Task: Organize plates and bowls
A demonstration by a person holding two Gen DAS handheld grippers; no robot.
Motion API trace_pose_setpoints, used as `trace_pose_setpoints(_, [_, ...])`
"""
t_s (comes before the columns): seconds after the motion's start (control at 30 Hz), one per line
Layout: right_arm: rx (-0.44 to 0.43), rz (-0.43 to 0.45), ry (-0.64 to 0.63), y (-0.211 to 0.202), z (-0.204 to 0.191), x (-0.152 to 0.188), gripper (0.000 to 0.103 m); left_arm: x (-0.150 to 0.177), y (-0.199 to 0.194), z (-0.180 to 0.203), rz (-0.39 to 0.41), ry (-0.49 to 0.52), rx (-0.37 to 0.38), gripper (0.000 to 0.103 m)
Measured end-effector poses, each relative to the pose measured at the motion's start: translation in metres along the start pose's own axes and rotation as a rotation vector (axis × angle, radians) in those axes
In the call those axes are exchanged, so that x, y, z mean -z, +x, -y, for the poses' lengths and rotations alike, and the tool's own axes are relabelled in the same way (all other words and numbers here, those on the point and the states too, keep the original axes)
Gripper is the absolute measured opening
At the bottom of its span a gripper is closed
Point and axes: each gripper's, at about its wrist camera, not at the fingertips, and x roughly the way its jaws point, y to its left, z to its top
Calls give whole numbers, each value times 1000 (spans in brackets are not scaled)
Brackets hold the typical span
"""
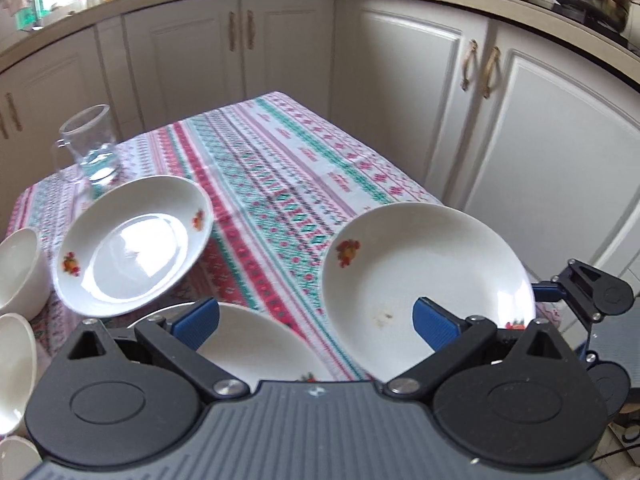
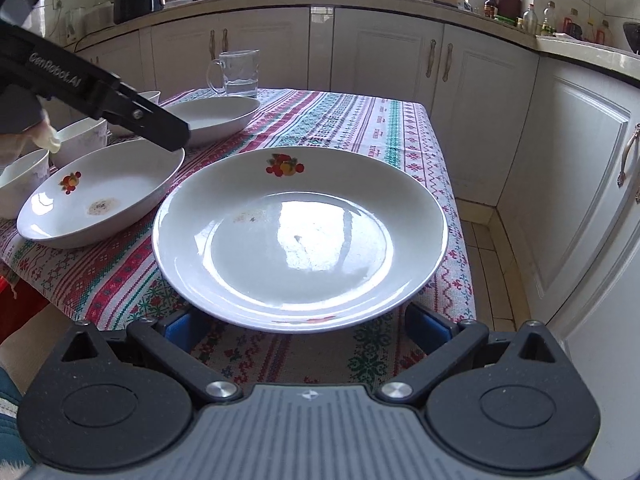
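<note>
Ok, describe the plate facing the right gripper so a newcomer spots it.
On the patterned tablecloth, go to the edge nearest the right gripper. The plate there lies alone on the cloth's right side, apart from the bowls; unlike its neighbour with a brown stain, its centre is glossy.

White lettering reading "GenRobot.AI" is showing along the black arm of the left tool (image 2: 176, 134) in the right wrist view. Nothing else is reading legibly; bottle labels on the far worktop (image 2: 580, 46) are blurring out.

3 white fruit-motif plates (image 2: 300, 232), (image 2: 100, 196), (image 2: 216, 116) upright on the table; white bowls (image 2: 80, 140) at its left edge.
</note>
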Motion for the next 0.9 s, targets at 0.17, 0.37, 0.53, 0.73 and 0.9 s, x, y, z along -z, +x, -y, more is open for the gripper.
trace_pose_setpoints(0.17, [-21,14,-19,-3,3,2,103,-14,18,15,-24,74,36,102])
trace_pose_setpoints(0.37, [-37,38,-31,-5,7,6,103,-32,48,26,-88,146,112,100])
trace_pose_setpoints(0.53, [-52,66,-41,-8,8,13,103,-44,73,29,-154,171,173,90])
trace_pose_setpoints(0.73, [-70,101,-52,-9,12,21,103,-54,95,30,-233,199,197,76])
trace_pose_setpoints(0.9, [-75,108,-56,-9,14,21,103,-55,102,28,-274,206,205,71])
